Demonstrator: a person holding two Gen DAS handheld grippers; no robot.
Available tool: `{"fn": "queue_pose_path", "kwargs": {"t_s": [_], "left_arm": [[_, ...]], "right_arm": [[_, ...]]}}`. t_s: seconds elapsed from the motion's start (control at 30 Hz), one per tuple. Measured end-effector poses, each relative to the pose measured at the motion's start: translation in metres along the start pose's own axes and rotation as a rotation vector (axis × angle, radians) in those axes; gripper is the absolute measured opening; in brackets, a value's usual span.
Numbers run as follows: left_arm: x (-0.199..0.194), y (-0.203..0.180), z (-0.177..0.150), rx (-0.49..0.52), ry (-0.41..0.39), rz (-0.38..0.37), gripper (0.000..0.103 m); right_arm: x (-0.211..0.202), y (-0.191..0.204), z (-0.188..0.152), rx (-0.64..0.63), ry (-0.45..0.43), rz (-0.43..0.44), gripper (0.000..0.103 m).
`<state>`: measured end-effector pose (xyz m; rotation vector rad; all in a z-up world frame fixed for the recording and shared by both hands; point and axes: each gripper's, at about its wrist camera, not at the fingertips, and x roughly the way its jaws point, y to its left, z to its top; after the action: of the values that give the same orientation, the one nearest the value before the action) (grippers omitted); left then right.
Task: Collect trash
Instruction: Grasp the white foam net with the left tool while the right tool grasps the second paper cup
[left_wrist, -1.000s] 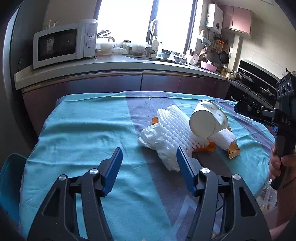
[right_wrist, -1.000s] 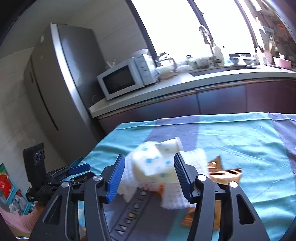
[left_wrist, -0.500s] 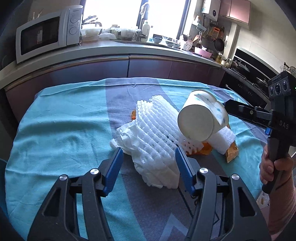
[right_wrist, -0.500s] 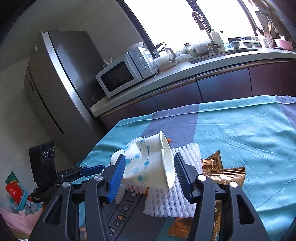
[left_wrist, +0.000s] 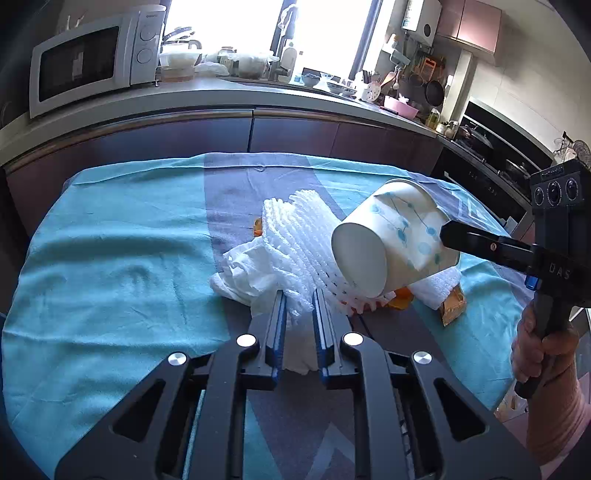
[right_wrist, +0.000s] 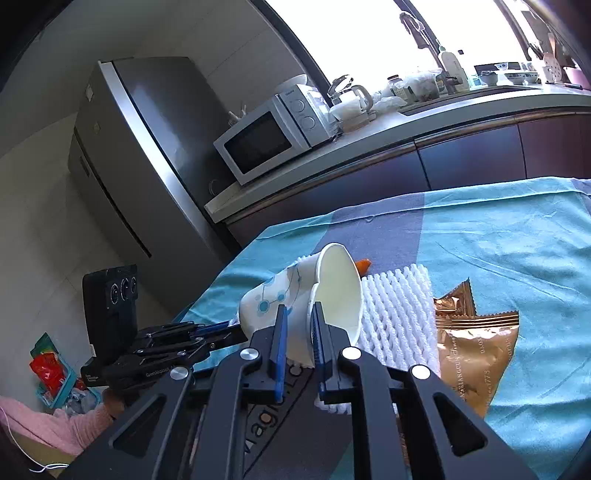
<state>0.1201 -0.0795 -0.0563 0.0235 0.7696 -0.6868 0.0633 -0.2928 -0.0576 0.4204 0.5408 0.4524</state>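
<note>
Over teal-clothed bench (left_wrist: 110, 258), left tool (left_wrist: 299, 306) closing on foam net (left_wrist: 295, 240), right tool (right_wrist: 297, 325) closing on paper cup (right_wrist: 332, 291) wall; lifting both slowly, keeping squeeze gentle.

White paper cup (right_wrist: 291, 291) with blue dot-and-line print; white foam netting (left_wrist: 295, 236) — gold wrapper (right_wrist: 476, 354); tablecloth (left_wrist: 122, 236) turquoise, grey-banded.

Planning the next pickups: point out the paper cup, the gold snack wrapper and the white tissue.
paper cup (left_wrist: 406, 225), left wrist view, its dotted side wall
gold snack wrapper (right_wrist: 476, 347), right wrist view, its flat front
white tissue (left_wrist: 243, 273), left wrist view, its crumpled middle
</note>
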Motion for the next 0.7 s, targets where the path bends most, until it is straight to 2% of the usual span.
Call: {"fn": "queue_pose_path", "kwargs": {"t_s": [0.33, 0.7], "left_arm": [[-0.032, 0.005, -0.002, -0.014, -0.067, 0.016, 0.011], [-0.075, 0.009, -0.006, 0.003, -0.124, 0.058, 0.011]], "right_arm": [[-0.01, 0.024, 0.001, -0.026, -0.03, 0.033, 0.003], [-0.007, 0.047, 0.001, -0.054, -0.033, 0.064, 0.003]]}}
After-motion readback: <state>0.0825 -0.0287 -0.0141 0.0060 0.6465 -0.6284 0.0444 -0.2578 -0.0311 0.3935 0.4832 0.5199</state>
